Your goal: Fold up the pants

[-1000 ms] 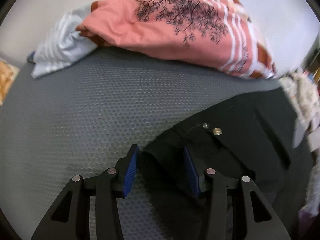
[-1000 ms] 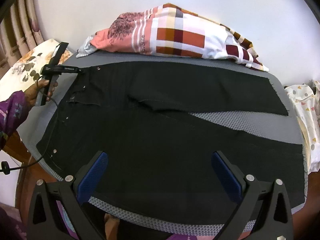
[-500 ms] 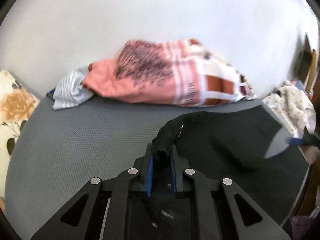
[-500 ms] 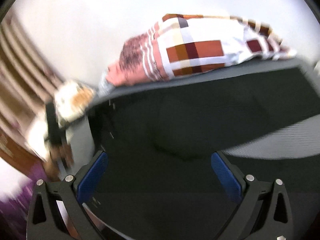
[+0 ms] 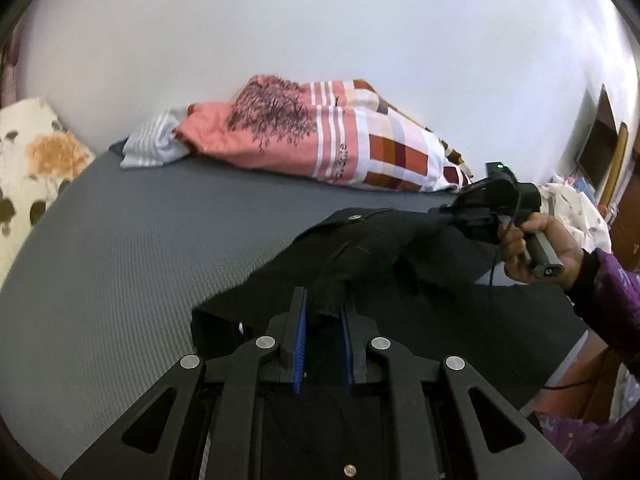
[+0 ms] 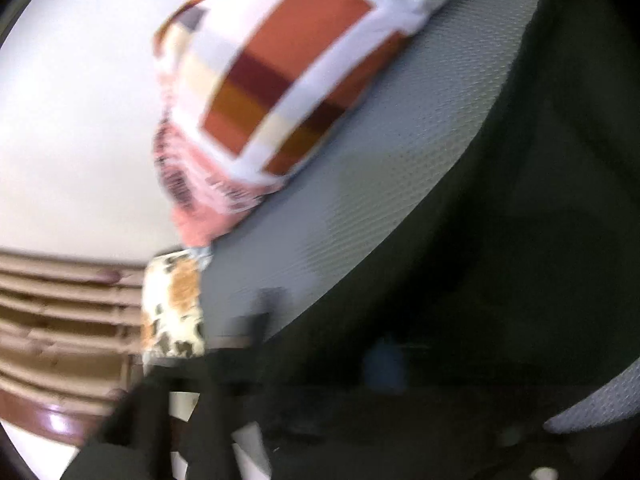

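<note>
My left hand-held gripper (image 5: 323, 300) is clenched on a bunched corner of the pants (image 5: 360, 248), on the near side of the patterned pillow (image 5: 340, 136) and well short of it. The fold of black cloth stands up between the blue pads. I judge that I am carrying the waist end over to lay one half on the other. To do that well, I should keep this pinch firm and lift only enough for the cloth to clear the grey mat (image 5: 140, 240). Both of my hands should travel together so the edge stays straight rather than sagging in the middle.

The pants are black and heavy-looking, limp, with a small metal snap (image 5: 353, 218) showing on the raised edge. They lie in front of the pillow, partly lifted into a ridge and partly spread flat on the mat. Bare mat separates them from the pillow.

Further right, just below the pillow's right end, is my right hand-held gripper (image 5: 476, 216), with my hand (image 5: 536, 248) on its handle. Its jaws have just been closing. The raised edge of the pants runs right up into its front and seems to lie between them. It is black on black, though, and its own view is smeared, so I cannot tell whether the pads bite yet.
</note>
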Action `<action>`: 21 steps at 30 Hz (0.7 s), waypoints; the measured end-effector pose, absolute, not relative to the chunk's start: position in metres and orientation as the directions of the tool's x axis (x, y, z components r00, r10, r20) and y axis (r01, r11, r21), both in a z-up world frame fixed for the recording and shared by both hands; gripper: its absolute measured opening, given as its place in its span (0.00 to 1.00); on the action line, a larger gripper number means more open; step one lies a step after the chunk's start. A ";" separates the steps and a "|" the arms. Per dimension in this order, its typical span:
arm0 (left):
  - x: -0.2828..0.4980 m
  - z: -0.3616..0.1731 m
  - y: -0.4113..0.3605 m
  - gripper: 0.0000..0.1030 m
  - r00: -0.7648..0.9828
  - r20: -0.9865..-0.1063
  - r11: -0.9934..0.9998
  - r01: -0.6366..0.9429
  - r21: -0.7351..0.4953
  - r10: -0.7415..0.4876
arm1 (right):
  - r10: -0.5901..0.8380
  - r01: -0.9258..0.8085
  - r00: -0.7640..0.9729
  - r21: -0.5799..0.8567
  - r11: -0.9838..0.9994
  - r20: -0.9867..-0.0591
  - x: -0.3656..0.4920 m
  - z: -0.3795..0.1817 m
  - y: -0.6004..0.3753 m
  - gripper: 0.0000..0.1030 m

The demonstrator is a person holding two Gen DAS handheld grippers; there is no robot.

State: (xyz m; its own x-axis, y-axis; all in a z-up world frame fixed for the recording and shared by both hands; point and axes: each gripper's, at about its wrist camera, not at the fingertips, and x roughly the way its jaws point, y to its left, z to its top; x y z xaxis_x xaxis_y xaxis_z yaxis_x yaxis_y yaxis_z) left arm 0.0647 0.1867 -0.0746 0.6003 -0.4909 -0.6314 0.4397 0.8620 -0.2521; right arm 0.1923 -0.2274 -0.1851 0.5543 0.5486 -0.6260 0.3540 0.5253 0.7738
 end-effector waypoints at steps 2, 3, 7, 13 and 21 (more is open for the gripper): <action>0.062 -0.076 0.189 0.15 0.594 -0.643 0.867 0.424 -0.261 -0.484 | 0.527 0.329 0.575 0.767 0.551 -0.626 0.178 -0.180 -0.224 0.08; 0.059 -0.076 0.191 0.15 0.590 -0.651 0.871 0.418 -0.259 -0.477 | 0.505 0.308 0.583 0.748 0.588 -0.637 0.167 -0.172 -0.218 0.08; 0.042 -0.075 0.208 0.15 0.579 -0.672 0.878 0.404 -0.256 -0.462 | 0.449 0.213 0.630 0.697 0.685 -0.634 0.106 -0.141 -0.193 0.08; 0.010 -0.091 0.219 0.15 0.558 -0.726 0.900 0.387 -0.202 -0.403 | 0.440 0.188 0.612 0.661 0.727 -0.658 0.014 -0.139 -0.180 0.07; -0.024 -0.130 0.224 0.16 0.547 -0.771 0.917 0.382 -0.118 -0.327 | 0.448 0.243 0.516 0.627 0.741 -0.730 -0.038 -0.192 -0.157 0.07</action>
State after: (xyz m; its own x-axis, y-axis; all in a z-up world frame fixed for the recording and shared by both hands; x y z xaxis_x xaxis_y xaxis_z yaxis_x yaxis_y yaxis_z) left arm -0.0244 0.2239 -0.1299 0.5469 -0.3268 -0.7707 0.3819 0.9167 -0.1177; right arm -0.0383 -0.1571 -0.1920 0.5157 0.4485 -0.7300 0.2428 0.7406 0.6265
